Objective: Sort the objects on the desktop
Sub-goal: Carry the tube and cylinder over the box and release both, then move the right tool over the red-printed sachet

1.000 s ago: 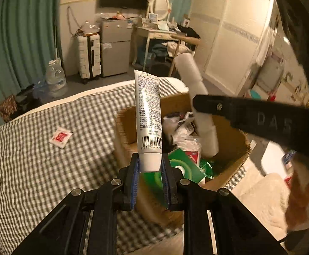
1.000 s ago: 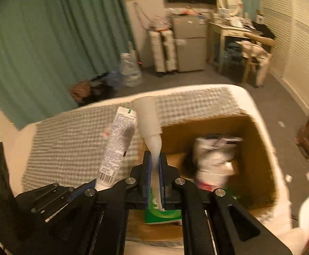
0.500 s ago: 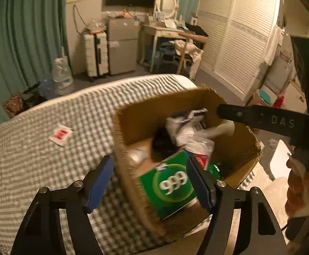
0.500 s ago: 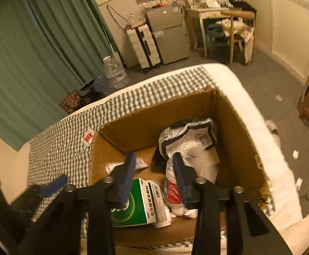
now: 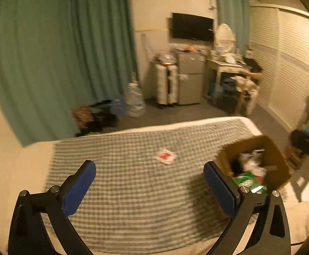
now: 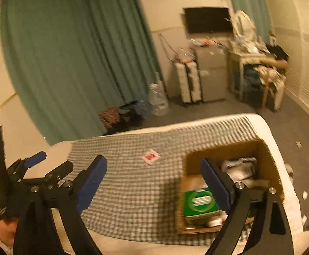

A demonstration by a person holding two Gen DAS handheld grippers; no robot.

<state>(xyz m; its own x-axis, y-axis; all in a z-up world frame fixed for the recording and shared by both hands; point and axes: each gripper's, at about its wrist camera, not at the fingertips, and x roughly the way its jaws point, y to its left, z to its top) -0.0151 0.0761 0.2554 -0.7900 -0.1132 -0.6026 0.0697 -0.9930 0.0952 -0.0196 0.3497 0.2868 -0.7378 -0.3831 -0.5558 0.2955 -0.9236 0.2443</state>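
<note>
Both the left tool (image 5: 149, 182) and the right tool (image 6: 153, 179) hang spread wide and empty above the checked cloth (image 5: 133, 182), likely because only the small red-and-white sachet (image 5: 165, 156) lies outside the cardboard box (image 6: 267, 159) of sorted items.

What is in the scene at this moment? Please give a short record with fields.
surface: checkered cloth
container: cardboard box at the cloth's right end, open top
box contents: green carton, white crumpled packets
loose item: small red-and-white sachet lying flat on the cloth, left of the box
left gripper: open, holding nothing
right gripper: open, holding nothing
image quality: motion blur in both views
</note>
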